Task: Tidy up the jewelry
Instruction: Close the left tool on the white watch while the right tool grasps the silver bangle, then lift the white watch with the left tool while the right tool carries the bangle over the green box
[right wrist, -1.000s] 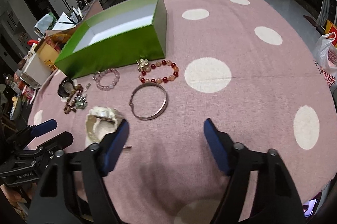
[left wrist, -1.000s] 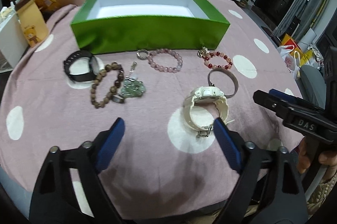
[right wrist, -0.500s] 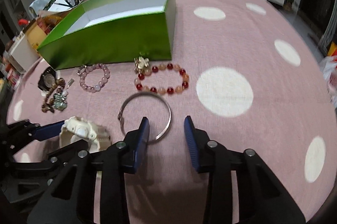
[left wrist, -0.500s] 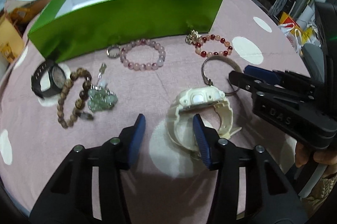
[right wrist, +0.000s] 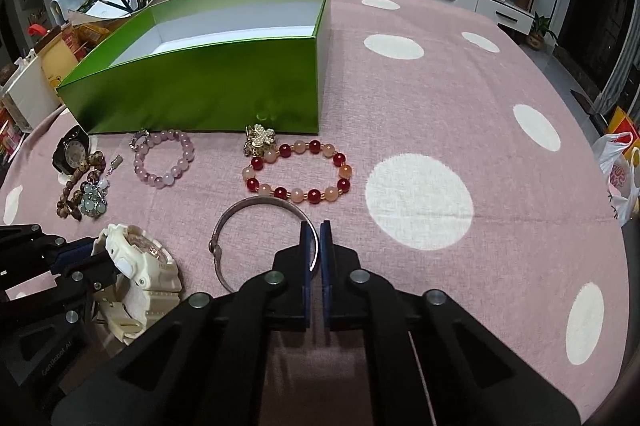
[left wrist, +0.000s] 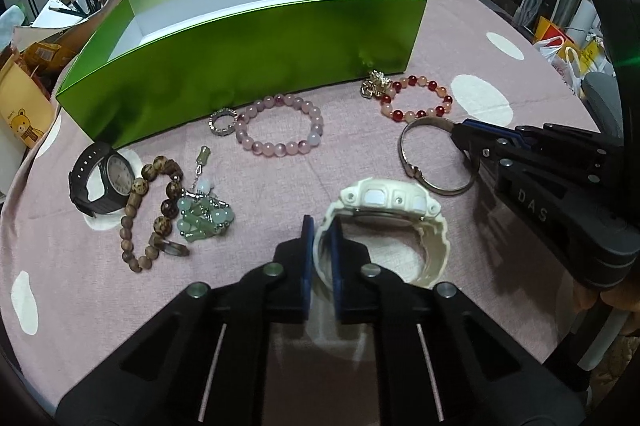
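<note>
Left tool (left wrist: pixel 320 226) pinches the white watch (left wrist: pixel 384 222) strap at lower centre; right tool (right wrist: pixel 314 232) clamps the silver bangle (right wrist: pixel 240 214) rim, below the green box (right wrist: pixel 208 94).

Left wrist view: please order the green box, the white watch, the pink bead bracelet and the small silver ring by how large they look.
1. green box
2. white watch, though it is nearest the camera
3. pink bead bracelet
4. small silver ring

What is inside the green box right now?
The green box shows only bare white floor and inner walls; no jewelry is visible. Its near wall hides the front strip of the floor.
</note>
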`<action>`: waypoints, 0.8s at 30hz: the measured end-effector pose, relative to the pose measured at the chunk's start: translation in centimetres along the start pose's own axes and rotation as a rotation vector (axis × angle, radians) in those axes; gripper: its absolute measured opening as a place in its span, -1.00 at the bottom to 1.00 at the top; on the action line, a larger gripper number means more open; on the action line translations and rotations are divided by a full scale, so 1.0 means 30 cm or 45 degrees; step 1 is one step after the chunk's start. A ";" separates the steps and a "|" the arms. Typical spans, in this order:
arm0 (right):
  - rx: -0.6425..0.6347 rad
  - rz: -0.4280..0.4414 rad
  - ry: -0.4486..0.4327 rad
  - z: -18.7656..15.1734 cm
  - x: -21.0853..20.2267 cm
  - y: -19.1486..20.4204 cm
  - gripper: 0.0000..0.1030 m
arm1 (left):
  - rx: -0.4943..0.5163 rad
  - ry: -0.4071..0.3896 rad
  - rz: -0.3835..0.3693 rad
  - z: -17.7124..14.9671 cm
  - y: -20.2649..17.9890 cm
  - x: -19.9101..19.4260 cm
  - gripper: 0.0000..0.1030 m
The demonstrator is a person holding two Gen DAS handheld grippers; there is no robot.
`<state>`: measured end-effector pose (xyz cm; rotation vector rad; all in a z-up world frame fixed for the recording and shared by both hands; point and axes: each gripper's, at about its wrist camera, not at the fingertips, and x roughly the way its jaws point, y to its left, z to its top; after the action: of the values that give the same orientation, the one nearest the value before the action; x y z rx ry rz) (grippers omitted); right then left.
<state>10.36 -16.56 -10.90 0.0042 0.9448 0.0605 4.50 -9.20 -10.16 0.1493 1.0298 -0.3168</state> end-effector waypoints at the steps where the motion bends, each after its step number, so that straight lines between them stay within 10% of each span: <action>1: 0.004 0.003 -0.002 -0.002 -0.003 -0.005 -0.93 | -0.005 -0.001 -0.005 -0.005 0.006 -0.006 -0.85; 24: 0.035 0.085 -0.219 0.108 -0.220 -0.015 -0.93 | -0.179 -0.245 -0.029 0.109 0.195 -0.265 -0.85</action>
<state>9.13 -17.30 -3.66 0.0655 0.7735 0.1076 5.32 -3.05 -1.82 -0.0197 0.8606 -0.2729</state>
